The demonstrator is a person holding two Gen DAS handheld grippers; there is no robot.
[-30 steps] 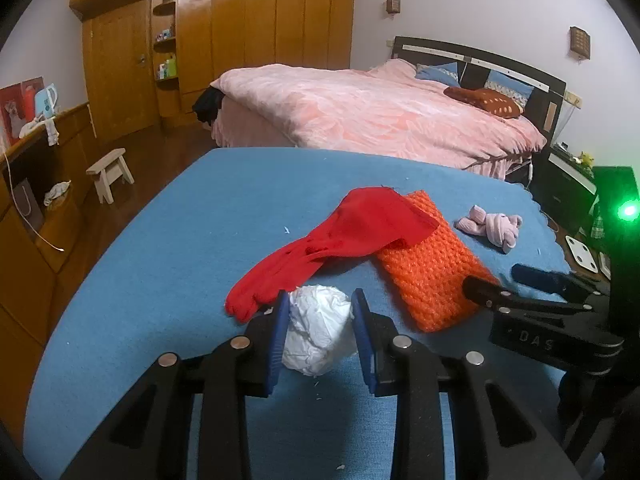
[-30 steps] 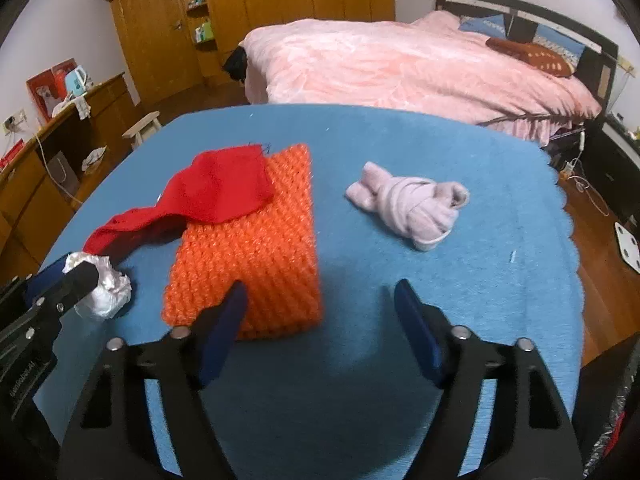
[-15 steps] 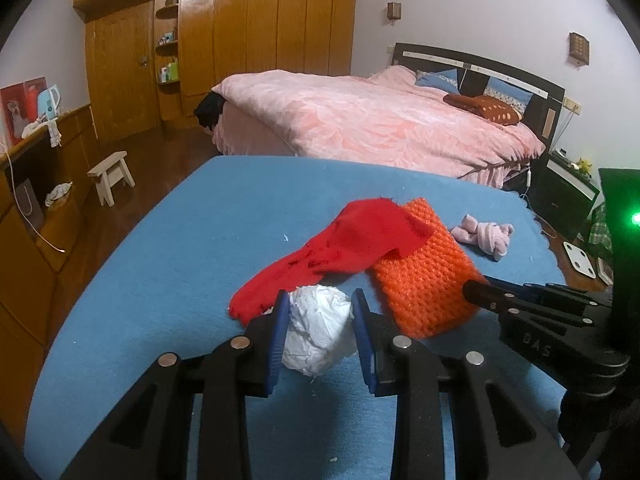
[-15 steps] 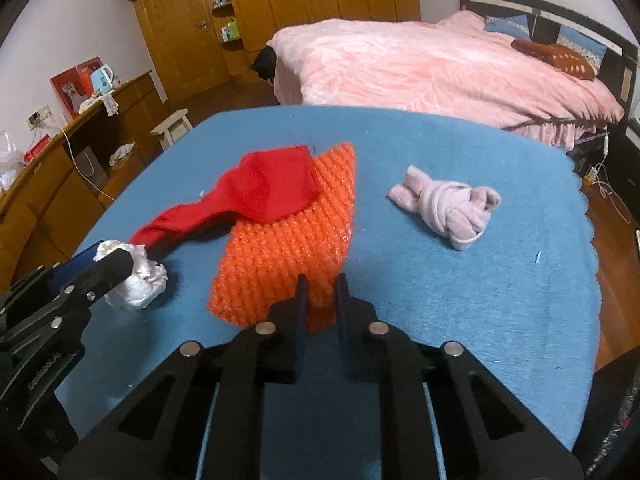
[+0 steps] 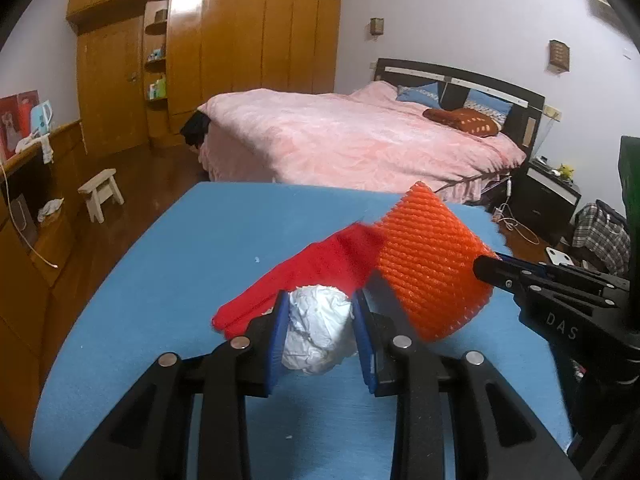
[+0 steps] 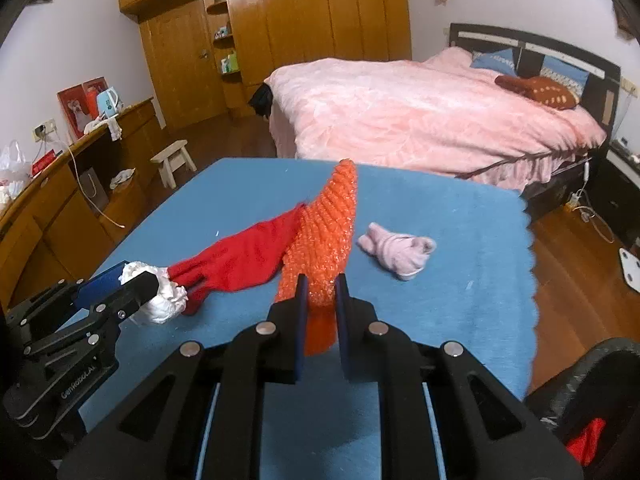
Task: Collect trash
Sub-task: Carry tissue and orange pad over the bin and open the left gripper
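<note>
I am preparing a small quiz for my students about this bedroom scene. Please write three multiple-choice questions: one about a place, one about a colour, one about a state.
1. Where does the small pale pink knotted cloth bundle lie?
A. on the blue table cover
B. on the wooden stool
C. on the bed

2. What colour is the long soft cloth beside the crumpled white paper ball?
A. green
B. red
C. yellow

3. What is the state of the orange knobbly mesh sheet?
A. flat and untouched
B. folded in a drawer
C. pinched and raised by the right gripper

Answers: 1 A, it rests on the cover right of the mesh; 2 B, clearly red; 3 C, the sheet stands up from the closed jaws.
</note>
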